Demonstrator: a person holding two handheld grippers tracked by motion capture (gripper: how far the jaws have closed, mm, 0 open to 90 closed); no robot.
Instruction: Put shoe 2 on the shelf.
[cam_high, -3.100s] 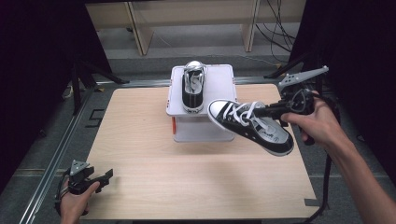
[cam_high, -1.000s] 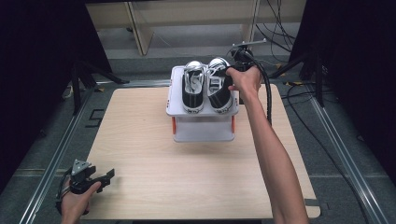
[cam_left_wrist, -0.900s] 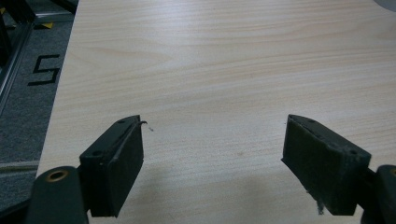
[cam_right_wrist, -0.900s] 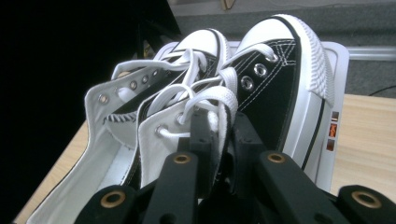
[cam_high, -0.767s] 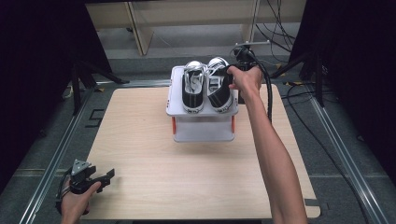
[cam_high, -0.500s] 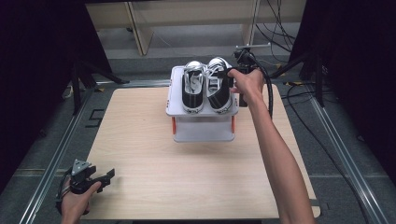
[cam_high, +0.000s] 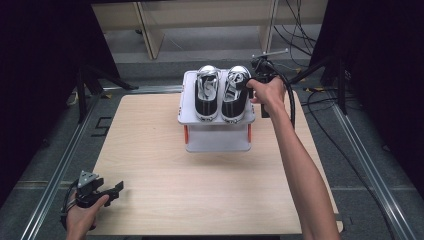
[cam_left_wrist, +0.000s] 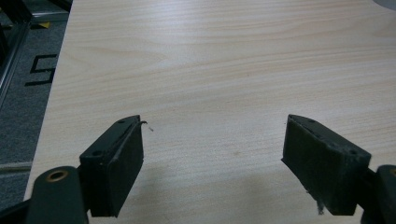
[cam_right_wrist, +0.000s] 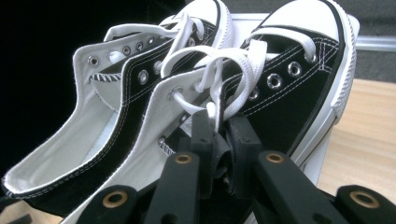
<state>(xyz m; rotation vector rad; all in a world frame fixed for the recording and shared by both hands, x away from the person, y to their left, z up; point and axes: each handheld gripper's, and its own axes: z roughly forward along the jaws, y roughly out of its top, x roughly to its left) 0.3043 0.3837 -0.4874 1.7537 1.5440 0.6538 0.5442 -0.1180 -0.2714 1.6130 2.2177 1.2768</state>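
Wooden table (cam_high: 150, 150) lies bare beneath the left gripper (cam_high: 97, 189), which idles at the near-left corner, jaws spread wide on nothing. On the white stand (cam_high: 217, 137) at the far middle, the first sneaker (cam_high: 207, 92) now has its mate: the second sneaker (cam_high: 235, 92), airborne seconds ago, sits just beside it. The right gripper (cam_right_wrist: 219, 140) remains clenched on its side wall, so letting go likely comes next.

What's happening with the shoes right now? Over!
Right gripper shut on right shoe, side wall near the laces. Left gripper open, idle over bare table. Both shoes side by side on white stand. Nothing in the way.
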